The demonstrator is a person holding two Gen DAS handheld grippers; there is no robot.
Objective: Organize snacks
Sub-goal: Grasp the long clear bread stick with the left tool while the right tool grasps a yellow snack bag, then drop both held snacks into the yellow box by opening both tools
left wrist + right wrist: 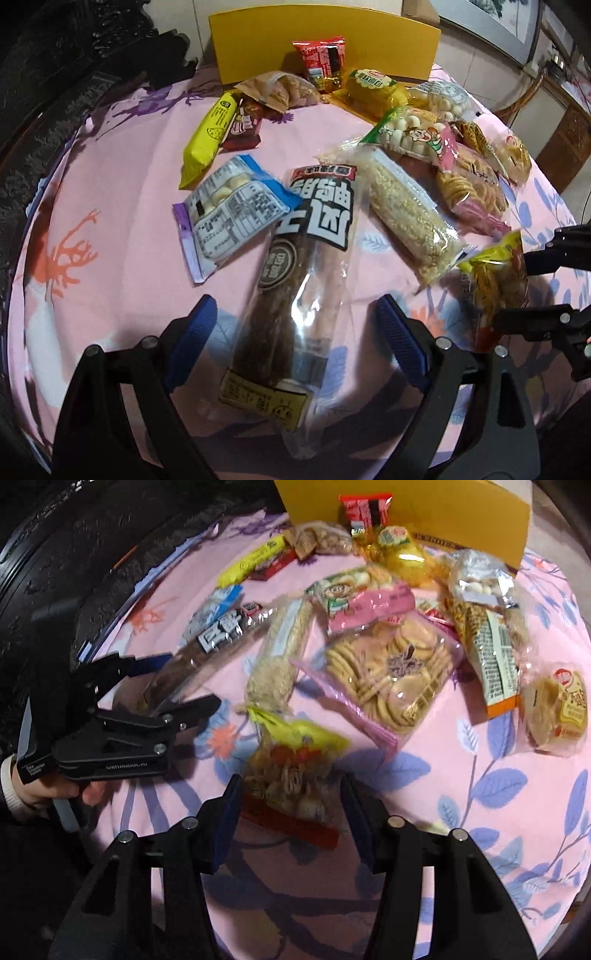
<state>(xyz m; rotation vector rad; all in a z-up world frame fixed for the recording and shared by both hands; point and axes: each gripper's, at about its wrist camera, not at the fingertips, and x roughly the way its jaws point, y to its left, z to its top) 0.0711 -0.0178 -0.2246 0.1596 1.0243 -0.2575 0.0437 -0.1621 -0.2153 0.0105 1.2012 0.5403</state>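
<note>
We found the snacks scattered on the pink tablecloth (110, 258), the yellow box (325, 40) unfilled. The left gripper (295, 328) stood wide open astride the long sausage pack (295, 295); the right gripper (291, 805), likewise open, straddled a yellow bag (295, 771). Sorting looked barely begun.

Pink cloth (110, 240) w/ purple leaf + orange branch print covers whole work surface, wrinkled in spots. Dark carved wood furniture (48, 92) along left edge – ornate, black, detail hard to make out. Framed picture (491, 22) leans at top right, pale tiled wall (184, 40) behind. Wooden cabinet (565, 129) at far right – carved panel front. In right wrist view same pink cloth (498, 794), blue-purple leaves bigger there; dark furniture (74, 554) fills upper left.
</note>
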